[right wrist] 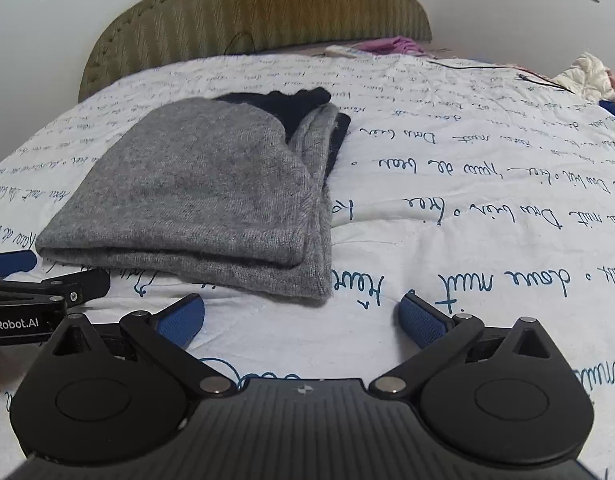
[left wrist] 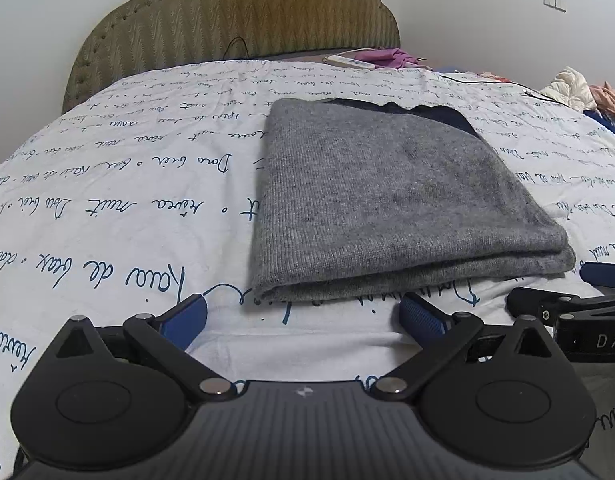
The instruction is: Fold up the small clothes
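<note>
A grey knitted garment [left wrist: 387, 196] lies folded flat on the bed, with a dark navy part showing at its far edge. My left gripper [left wrist: 303, 316] stands open just short of the garment's near fold, nothing between its blue pads. From the right wrist the same grey garment [right wrist: 203, 196] lies ahead and to the left, its layered edges stacked at the right side. My right gripper [right wrist: 303, 316] is open too, a little short of the garment's near right corner, touching nothing. Each gripper shows at the edge of the other's view.
The bed wears a white sheet [left wrist: 107, 200] printed with blue handwriting. A padded olive headboard [left wrist: 235, 12] stands behind. At the far edge lie a white remote [left wrist: 349, 62], purple cloth [left wrist: 387, 58], a black cable [left wrist: 491, 82] and a heap of clothes [left wrist: 575, 88] at right.
</note>
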Motion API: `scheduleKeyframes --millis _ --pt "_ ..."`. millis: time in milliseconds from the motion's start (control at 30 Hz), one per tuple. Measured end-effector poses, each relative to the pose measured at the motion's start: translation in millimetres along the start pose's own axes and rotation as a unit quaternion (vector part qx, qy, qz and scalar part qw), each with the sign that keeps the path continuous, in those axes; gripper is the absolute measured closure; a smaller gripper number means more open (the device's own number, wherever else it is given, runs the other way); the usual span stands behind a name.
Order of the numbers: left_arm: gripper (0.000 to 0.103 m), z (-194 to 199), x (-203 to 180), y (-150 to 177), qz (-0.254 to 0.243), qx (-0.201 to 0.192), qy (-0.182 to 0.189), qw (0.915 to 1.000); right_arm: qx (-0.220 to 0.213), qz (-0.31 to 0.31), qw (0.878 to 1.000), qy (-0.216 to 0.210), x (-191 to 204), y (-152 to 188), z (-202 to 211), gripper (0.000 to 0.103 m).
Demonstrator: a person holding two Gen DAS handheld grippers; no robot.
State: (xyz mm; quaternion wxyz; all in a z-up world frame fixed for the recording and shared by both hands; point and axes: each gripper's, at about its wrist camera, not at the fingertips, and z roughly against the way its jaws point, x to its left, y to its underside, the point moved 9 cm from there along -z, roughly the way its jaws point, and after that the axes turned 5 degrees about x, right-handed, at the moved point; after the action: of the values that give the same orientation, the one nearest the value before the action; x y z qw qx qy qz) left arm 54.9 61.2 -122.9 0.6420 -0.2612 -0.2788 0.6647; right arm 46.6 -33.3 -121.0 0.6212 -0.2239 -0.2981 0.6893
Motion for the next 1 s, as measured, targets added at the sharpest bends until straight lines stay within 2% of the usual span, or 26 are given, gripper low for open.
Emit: scheduleKeyframes --millis 1000 --pt "0.0 0.3 0.4 0.5 -0.003 0.0 -0.003 1.0 -0.009 0.001 1.0 0.002 2.6 0.8 0.3 0.002"
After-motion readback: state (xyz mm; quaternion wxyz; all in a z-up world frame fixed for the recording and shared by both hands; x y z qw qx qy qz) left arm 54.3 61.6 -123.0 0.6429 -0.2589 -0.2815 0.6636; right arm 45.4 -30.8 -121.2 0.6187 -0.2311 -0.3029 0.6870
